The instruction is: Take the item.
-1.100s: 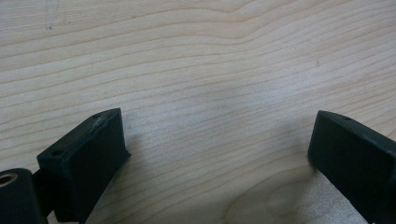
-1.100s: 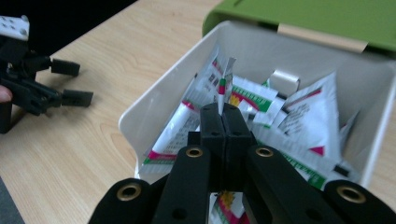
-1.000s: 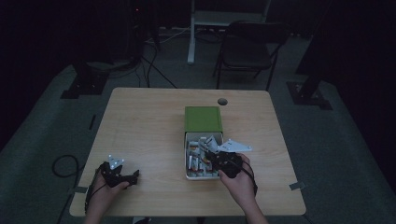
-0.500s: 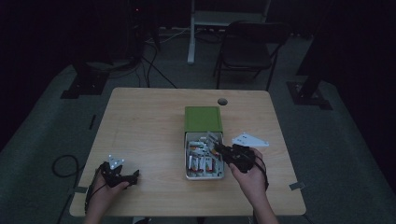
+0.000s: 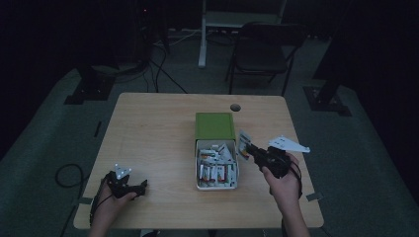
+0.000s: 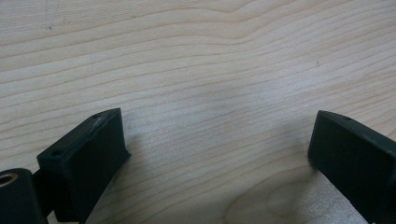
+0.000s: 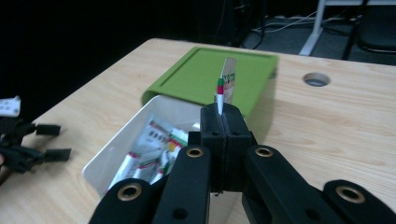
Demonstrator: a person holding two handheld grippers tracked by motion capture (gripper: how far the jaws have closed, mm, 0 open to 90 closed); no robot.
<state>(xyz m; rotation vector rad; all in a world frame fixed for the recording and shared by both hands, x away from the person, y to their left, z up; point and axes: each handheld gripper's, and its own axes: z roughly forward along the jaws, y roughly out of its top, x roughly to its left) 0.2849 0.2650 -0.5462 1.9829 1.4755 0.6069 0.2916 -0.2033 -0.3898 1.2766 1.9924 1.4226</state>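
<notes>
A white box (image 5: 216,185) with a green lid (image 5: 214,126) slid halfway back stands mid-table, and several small packets (image 5: 212,167) lie in it. My right gripper (image 5: 248,150) hangs just right of the box, above the table, shut on one flat packet (image 5: 243,142). In the right gripper view the jaws (image 7: 223,116) pinch that packet (image 7: 228,78) edge-on, in front of the lid (image 7: 201,77) and the box (image 7: 140,123). My left gripper (image 5: 142,186) rests open at the table's front left. Its jaws (image 6: 217,135) stand wide over bare wood.
The wooden table (image 5: 153,133) has a round cable hole (image 5: 235,107) behind the box. A dark chair (image 5: 262,49) and a white desk leg (image 5: 202,34) stand beyond the far edge. Cables lie on the floor at left (image 5: 66,173).
My right gripper has lifted from over the box and moved right, carrying the packet out with it. The left gripper has stayed put.
</notes>
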